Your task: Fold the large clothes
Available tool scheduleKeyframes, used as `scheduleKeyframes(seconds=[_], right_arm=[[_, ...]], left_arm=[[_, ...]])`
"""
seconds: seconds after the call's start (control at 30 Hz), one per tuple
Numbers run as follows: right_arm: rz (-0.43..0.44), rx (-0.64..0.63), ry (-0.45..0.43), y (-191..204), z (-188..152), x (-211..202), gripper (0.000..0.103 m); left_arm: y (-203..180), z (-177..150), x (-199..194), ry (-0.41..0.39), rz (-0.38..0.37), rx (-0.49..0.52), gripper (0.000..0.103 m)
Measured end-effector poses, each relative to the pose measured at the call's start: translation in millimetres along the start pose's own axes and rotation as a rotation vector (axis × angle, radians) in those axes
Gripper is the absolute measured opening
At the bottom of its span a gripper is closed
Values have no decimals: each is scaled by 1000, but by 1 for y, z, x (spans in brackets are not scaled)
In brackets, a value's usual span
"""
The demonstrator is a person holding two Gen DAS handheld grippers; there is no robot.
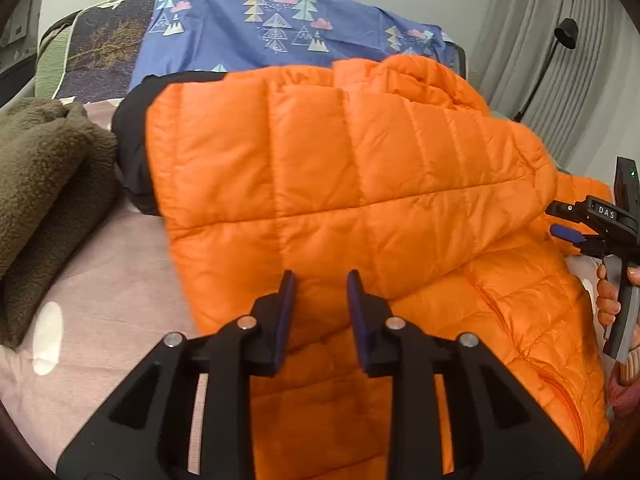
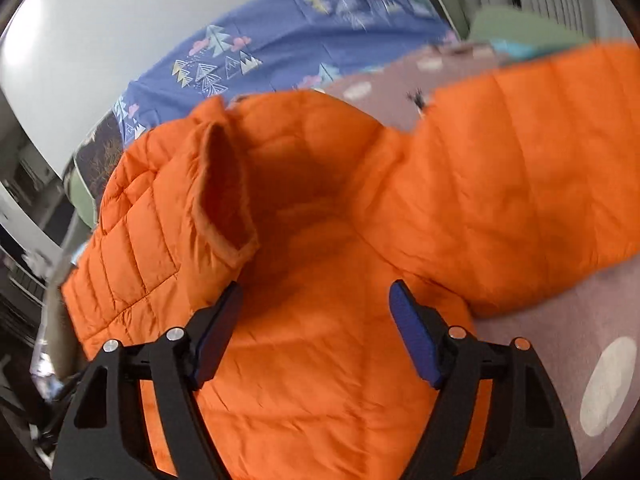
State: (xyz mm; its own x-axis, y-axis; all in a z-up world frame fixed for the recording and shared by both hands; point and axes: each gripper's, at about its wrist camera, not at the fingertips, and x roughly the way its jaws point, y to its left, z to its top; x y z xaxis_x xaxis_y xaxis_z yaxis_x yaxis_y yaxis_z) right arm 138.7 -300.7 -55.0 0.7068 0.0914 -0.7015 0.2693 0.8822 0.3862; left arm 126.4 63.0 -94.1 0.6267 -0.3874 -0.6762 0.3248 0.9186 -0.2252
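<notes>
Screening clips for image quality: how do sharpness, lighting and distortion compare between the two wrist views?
Left wrist view: sharp; quilting seams on the orange puffer jacket read crisply, with strong fisheye bending at the edges. Right wrist view: motion-blurred; the blue patterned sheet is smeared and a bright glare sits on the wall.

The right gripper [image 2: 316,304] hangs over an orange jacket [image 2: 320,216], its jaws spread wide with nothing between them but the quilted fabric below. Straight ahead of the fingers [image 2: 416,340] the jacket dips into a shadowed hollow. Ahead and to the left a flap [image 2: 224,192] with a stitched edge stands up. To the right a sleeve [image 2: 532,168] stretches away across the mauve sheet [image 2: 560,312], which carries pale ovals. Farther ahead lies a blue cloth [image 2: 288,36] printed with trees and clouds, backed by a plain wall [image 2: 100,20]. The far edges are blurred.
</notes>
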Motion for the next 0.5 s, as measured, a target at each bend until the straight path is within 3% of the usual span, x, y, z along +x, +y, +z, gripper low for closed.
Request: scheduleKeyframes(seconds=[0.13,0.2,0.3,0.47,0.5], right_arm=[[149,-80,40,7,7,9,78],[163,-125,34,18,12,17,86],[219,-133,59,35,16,21,86],[280,-271,35,53,10,-5,87],[309,-289,43,53,6,-10,92]], left_arm=[[-7,-2,5,20,14,24,32],[-9,-2,4,20,24,33,35],[-11,0,0,13,38,44,41],[-12,2,4,27,56,56,41],[-11,2,5,29,55,53,41]])
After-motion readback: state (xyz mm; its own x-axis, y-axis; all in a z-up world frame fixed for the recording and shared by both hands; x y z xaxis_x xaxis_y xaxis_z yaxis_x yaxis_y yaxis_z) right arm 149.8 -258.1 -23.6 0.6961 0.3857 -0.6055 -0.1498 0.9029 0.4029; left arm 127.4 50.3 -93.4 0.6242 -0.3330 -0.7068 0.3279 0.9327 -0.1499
